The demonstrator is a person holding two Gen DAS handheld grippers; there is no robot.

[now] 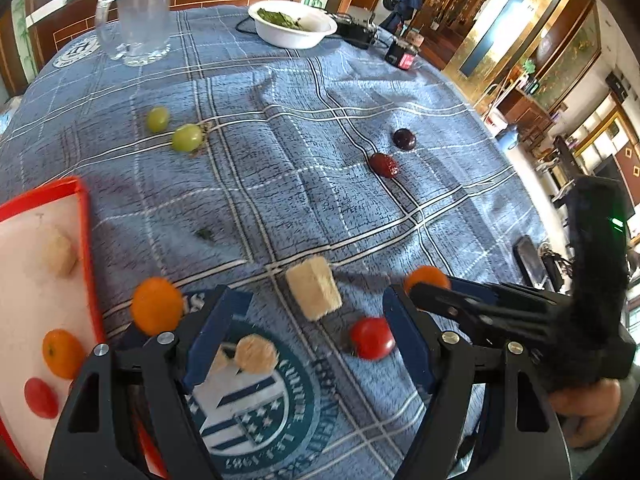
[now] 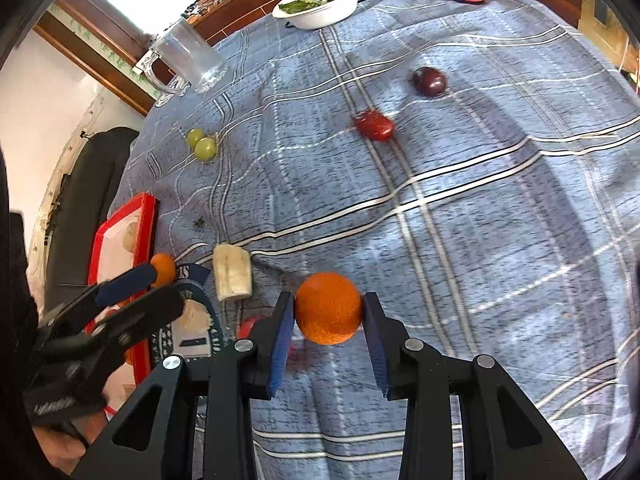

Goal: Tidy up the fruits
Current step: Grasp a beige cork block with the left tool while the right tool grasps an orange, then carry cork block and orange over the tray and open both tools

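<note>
My right gripper (image 2: 328,309) is shut on a small orange fruit (image 2: 328,308), its blue pads pressed to both sides just above the blue plaid cloth. In the left wrist view that gripper (image 1: 434,290) reaches in from the right with the fruit (image 1: 426,278). My left gripper (image 1: 312,344) stands open over the cloth's round emblem. Banana slices (image 1: 256,354) and a red cherry tomato (image 1: 372,338) lie between its fingers, untouched. A banana chunk (image 1: 314,292) lies just ahead, and another orange fruit (image 1: 156,306) sits outside the left finger. The red-rimmed white tray (image 1: 84,240) holds banana, an orange fruit and a tomato.
Two green grapes (image 1: 187,137), a red date (image 1: 384,165) and a dark round fruit (image 1: 404,139) lie farther out on the cloth. A glass mug (image 1: 136,16), a white bowl of greens (image 1: 296,24) and a dark jar (image 1: 402,54) stand at the far edge.
</note>
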